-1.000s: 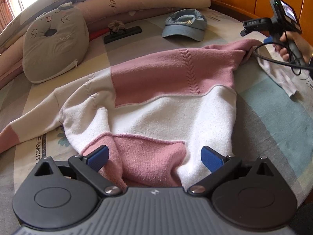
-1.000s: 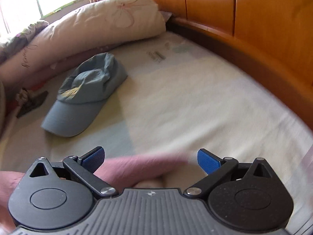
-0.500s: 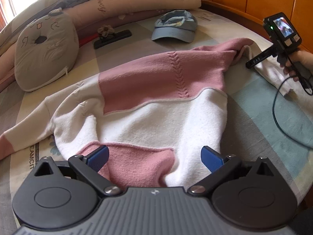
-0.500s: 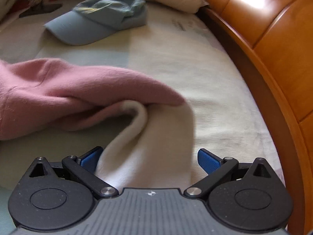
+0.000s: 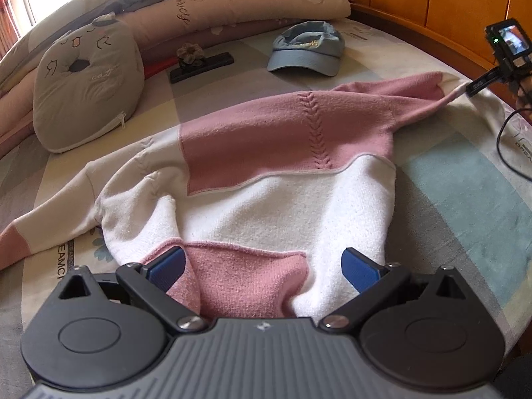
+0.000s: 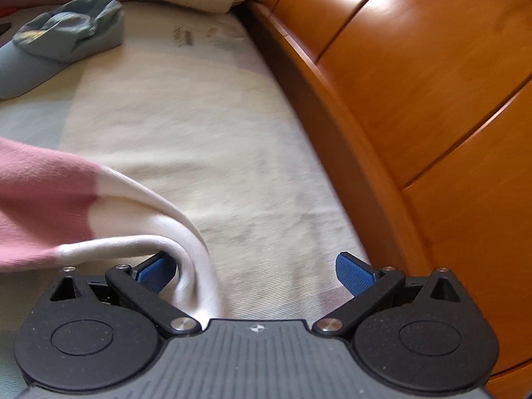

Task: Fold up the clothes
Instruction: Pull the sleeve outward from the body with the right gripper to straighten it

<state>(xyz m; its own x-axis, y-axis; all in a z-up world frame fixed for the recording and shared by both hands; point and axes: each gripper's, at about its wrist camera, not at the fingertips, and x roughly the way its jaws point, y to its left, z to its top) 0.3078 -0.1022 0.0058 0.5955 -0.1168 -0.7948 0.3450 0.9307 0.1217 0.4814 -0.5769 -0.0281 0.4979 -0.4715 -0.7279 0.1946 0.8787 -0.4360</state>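
On bed, both jaws wide, sweater (image 5: 289,206) hem between left gripper (image 5: 262,266) (ungripped)

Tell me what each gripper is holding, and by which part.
Nothing is clamped. The left gripper stands open over the sweater hem; the right gripper stands open, the white sleeve cuff draped against one finger.

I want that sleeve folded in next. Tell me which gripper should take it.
Right. The right gripper is open with the sweater's white sleeve cuff already draped between its fingers. The left gripper is open over the hem, far from that sleeve.
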